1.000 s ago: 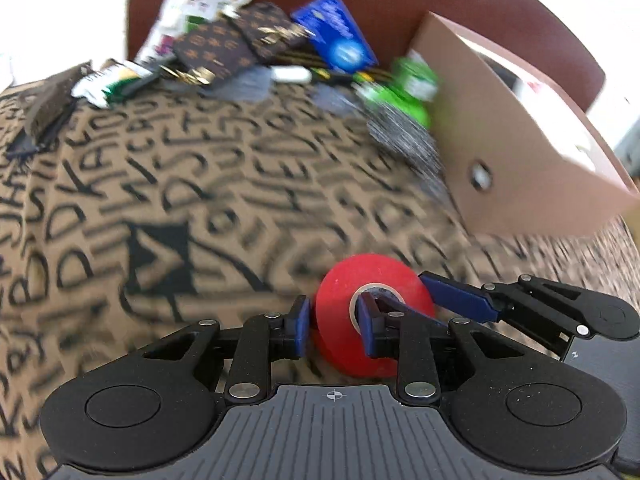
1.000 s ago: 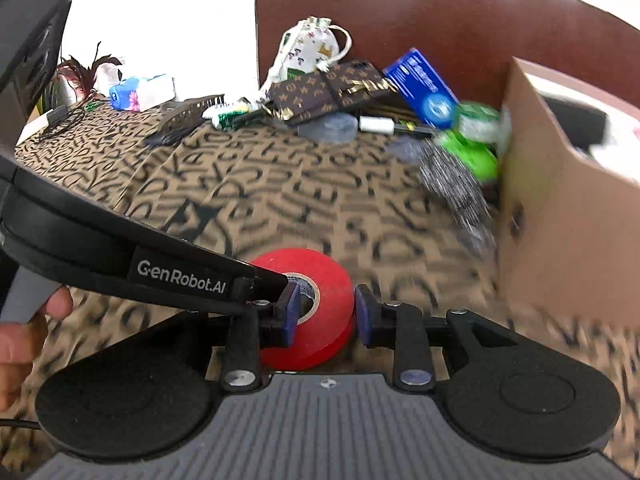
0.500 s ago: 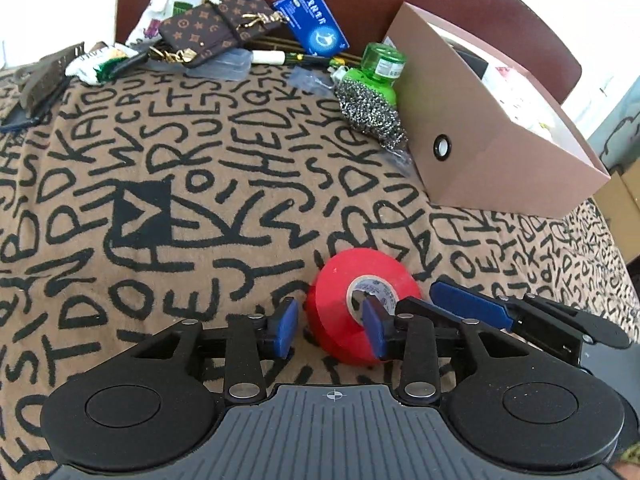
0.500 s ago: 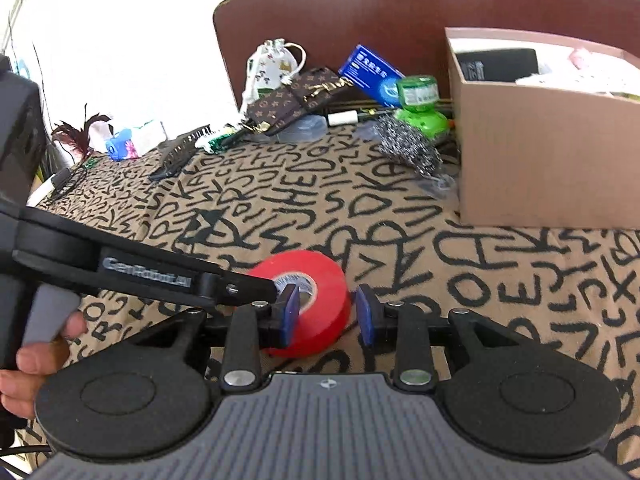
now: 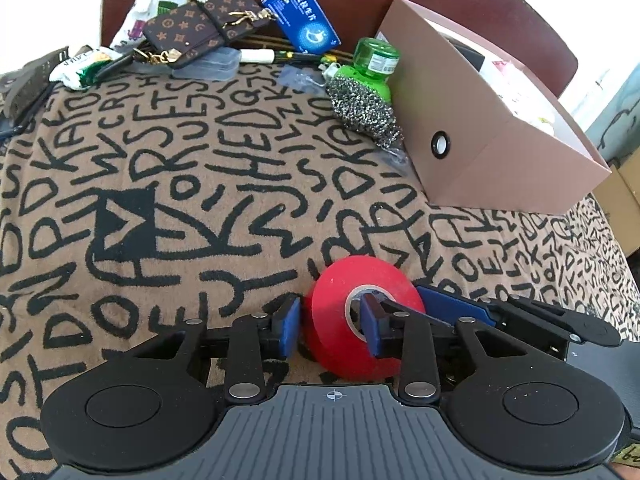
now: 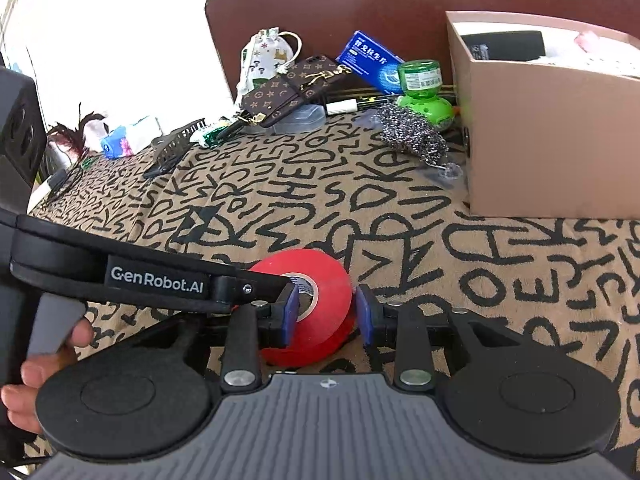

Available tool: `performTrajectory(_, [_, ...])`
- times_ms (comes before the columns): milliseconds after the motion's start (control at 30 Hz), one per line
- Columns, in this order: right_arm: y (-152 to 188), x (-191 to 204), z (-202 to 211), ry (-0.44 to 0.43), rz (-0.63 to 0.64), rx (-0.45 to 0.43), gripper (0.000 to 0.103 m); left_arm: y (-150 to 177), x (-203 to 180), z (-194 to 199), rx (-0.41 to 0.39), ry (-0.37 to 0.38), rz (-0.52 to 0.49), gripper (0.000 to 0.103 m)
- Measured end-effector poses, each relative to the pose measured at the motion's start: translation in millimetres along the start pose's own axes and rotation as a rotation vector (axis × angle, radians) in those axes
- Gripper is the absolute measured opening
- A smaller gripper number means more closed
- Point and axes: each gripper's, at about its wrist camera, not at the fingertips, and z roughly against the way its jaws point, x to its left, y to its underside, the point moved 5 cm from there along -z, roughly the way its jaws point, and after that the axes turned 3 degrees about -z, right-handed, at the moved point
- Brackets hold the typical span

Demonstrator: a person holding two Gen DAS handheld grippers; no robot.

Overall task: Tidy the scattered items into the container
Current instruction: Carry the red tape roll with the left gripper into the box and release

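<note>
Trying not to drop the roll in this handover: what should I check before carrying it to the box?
1. Right tongs gripping the red tape roll, one pad in the core and one outside: ok.
2. Left tongs free of the roll: jaws have just been opening and the outer pad is clear, but the other pad sits in the core: not ok.
3. Box top open: ok.
4. Cloth between roll and box free of items: ok.
5. Room left in the box: cannot tell.

Bright daylight floods both fisheye views — the background beyond the chair back [image 6: 360, 4] is blown out white; edges bow, focus sharp, shadows soft.
</note>
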Motion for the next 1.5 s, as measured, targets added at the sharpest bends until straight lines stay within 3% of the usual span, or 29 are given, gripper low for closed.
performTrajectory(133, [2, 1, -2, 0.001, 0.016, -0.004, 0.035, 0, -2, -1, -0.002, -0.008, -0.020, 0.040])
performTrajectory(300, [1, 0, -6, -0.001, 0.023, 0.000, 0.034, 0, -3, -1, -0.008, -0.026, -0.026, 0.039])
performTrajectory(333, [1, 0, -3, 0.001, 0.024, 0.000, 0.032, -1, -5, 0, -0.004, -0.032, -0.030, 0.042])
performTrajectory(400, [2, 3, 5, 0.013, 0.043, -0.006, 0.030, 0, -12, 4, 0.014, -0.044, -0.031, 0.036])
performTrajectory(633, [-8, -10, 58, 0.069, 0.076, -0.108, 0.028, -11, -63, 31, -0.036, -0.022, -0.082, 0.035])
performTrajectory(833, [-52, -37, 106, 0.145, 0.094, -0.269, 0.028, -64, -129, 48, -0.149, 0.031, -0.174, 0.035])
performTrajectory(1067, [-109, -93, 140, 0.244, 0.091, -0.399, 0.029, -136, -193, 35, -0.220, 0.119, -0.261, 0.036])
performTrajectory(1267, [-157, -148, 142, 0.310, 0.074, -0.426, 0.029, -195, -233, 0, -0.226, 0.184, -0.275, 0.037])
performTrajectory(1500, [-200, -211, 109, 0.340, 0.080, -0.387, 0.029, -246, -256, -60, -0.185, 0.230, -0.266, 0.037])
